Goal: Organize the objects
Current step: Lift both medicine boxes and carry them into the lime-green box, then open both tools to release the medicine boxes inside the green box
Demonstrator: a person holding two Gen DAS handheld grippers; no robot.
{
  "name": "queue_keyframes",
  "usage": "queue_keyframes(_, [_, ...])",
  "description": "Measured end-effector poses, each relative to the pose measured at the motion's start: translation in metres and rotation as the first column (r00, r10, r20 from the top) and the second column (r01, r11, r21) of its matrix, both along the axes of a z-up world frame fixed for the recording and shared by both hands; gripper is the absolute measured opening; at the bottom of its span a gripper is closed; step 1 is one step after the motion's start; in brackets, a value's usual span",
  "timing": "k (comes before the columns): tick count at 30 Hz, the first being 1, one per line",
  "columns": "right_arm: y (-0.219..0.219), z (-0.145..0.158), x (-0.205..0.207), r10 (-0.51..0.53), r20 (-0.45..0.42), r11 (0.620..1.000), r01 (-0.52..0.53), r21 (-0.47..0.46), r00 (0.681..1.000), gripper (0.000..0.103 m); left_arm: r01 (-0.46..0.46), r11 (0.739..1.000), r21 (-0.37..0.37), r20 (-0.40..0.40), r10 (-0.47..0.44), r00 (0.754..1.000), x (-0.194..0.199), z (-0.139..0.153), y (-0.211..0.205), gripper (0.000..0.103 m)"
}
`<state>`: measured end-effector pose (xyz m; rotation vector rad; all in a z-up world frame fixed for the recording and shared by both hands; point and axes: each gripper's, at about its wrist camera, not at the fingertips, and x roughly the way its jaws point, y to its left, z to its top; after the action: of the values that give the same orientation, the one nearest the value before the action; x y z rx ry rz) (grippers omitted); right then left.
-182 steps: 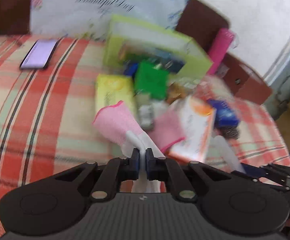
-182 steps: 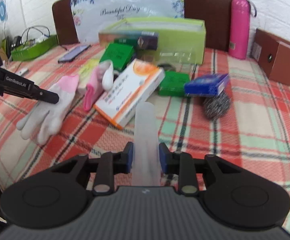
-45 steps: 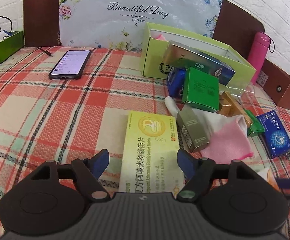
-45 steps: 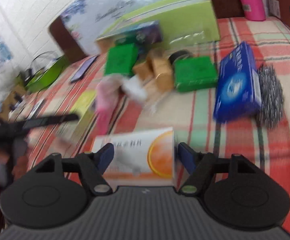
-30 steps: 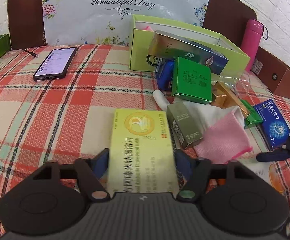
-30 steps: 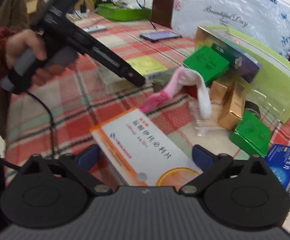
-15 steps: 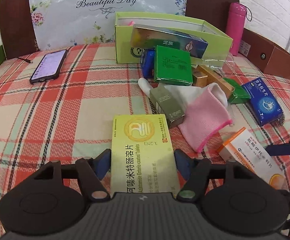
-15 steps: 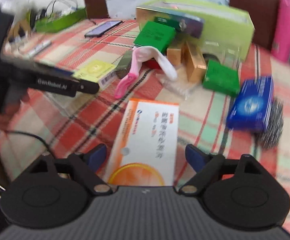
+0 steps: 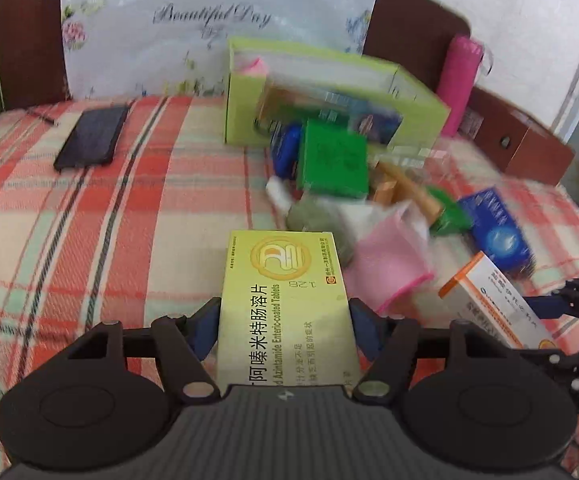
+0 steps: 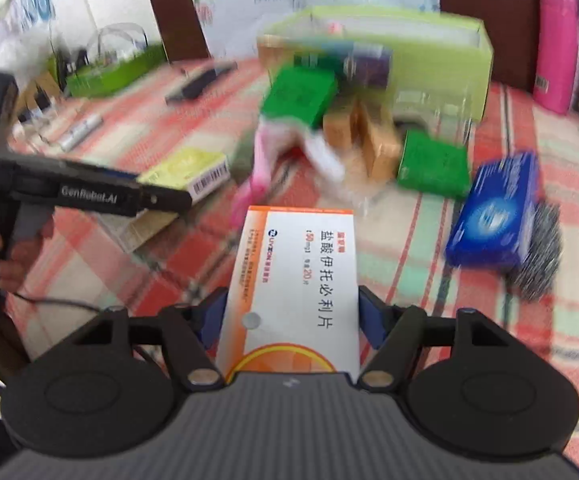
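Note:
My left gripper is shut on a yellow tablet box, its pads pressing both long sides, and holds it above the plaid cloth. The right wrist view shows that same yellow tablet box at the tip of the left gripper. My right gripper has its jaws closing on a white and orange medicine box, with the pads against its edges. An open lime-green carton stands at the back, with small boxes piled in front of it.
A pink glove, a green box and a blue box beside a steel scourer lie mid-table. A phone is back left and a pink bottle back right. A hand holds the left gripper's handle.
Both grippers have risen with their boxes. The right jaws have narrowed onto the white and orange box, and the right view has rolled level. The background is now blurred.

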<state>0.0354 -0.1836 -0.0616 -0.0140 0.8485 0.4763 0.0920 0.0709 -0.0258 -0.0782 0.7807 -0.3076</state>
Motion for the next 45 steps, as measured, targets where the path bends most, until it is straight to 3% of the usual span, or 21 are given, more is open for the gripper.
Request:
queue_keyframes(5, [-0.016,0.043,0.035,-0.072,0.117,0.996,0.067,0.052,0.99,0.067,0.024,0.995,-0.1,0.111,-0.013,0.994,0.024,0.05,-0.007,0.07])
queue_keyframes(9, [-0.021,0.065,0.082,-0.128,0.206,0.992,0.123,0.039,0.97,0.067,0.055,0.99,-0.13,0.192,-0.029,0.981,0.06,0.083,-0.029,0.07])
queue_keyframes(14, [-0.022,0.078,0.153,-0.188,0.266,0.981,0.191,0.014,0.945,0.067,0.051,0.98,-0.193,0.184,-0.015,0.983,0.13,0.102,-0.052,0.07])
queue_keyframes(20, [-0.02,0.064,0.237,-0.221,0.311,0.962,0.259,-0.087,0.924,0.067,0.017,0.979,-0.202,0.127,0.009,0.992,0.213,0.095,-0.079,0.07])
queue_keyframes(28, [-0.019,0.015,0.292,-0.215,0.226,0.959,0.249,-0.134,0.95,0.067,-0.004,0.98,-0.199,0.046,0.013,0.999,0.277,0.057,-0.096,0.07])
queue_keyframes(30, [-0.016,0.006,0.301,-0.202,0.209,0.961,0.235,-0.144,0.957,0.067,-0.019,0.982,-0.188,0.025,0.024,0.999,0.284,0.048,-0.098,0.072])
queue_keyframes(32, [-0.01,-0.003,0.307,-0.171,0.196,0.967,0.202,-0.154,0.966,0.069,-0.043,0.985,-0.168,0.02,0.047,0.999,0.288,0.04,-0.098,0.083])
queue_keyframes(35, [0.0,-0.009,0.307,-0.12,0.206,0.966,0.162,-0.2,0.971,0.09,-0.042,0.985,-0.165,0.034,0.048,0.998,0.288,0.035,-0.094,0.083])
queue_keyframes(37, [0.002,-0.005,0.302,-0.1,0.224,0.966,0.148,-0.211,0.97,0.091,-0.042,0.985,-0.166,0.042,0.049,0.998,0.283,0.038,-0.09,0.083])
queue_keyframes(40, [-0.002,0.014,0.287,-0.103,0.289,0.963,0.169,-0.211,0.952,0.095,-0.037,0.985,-0.166,0.104,0.055,0.993,0.264,0.053,-0.084,0.083])
queue_keyframes(45, [-0.022,0.058,0.238,-0.176,0.401,0.96,0.247,-0.134,0.899,0.103,-0.044,0.987,-0.152,0.196,0.073,0.978,0.213,0.088,-0.082,0.083])
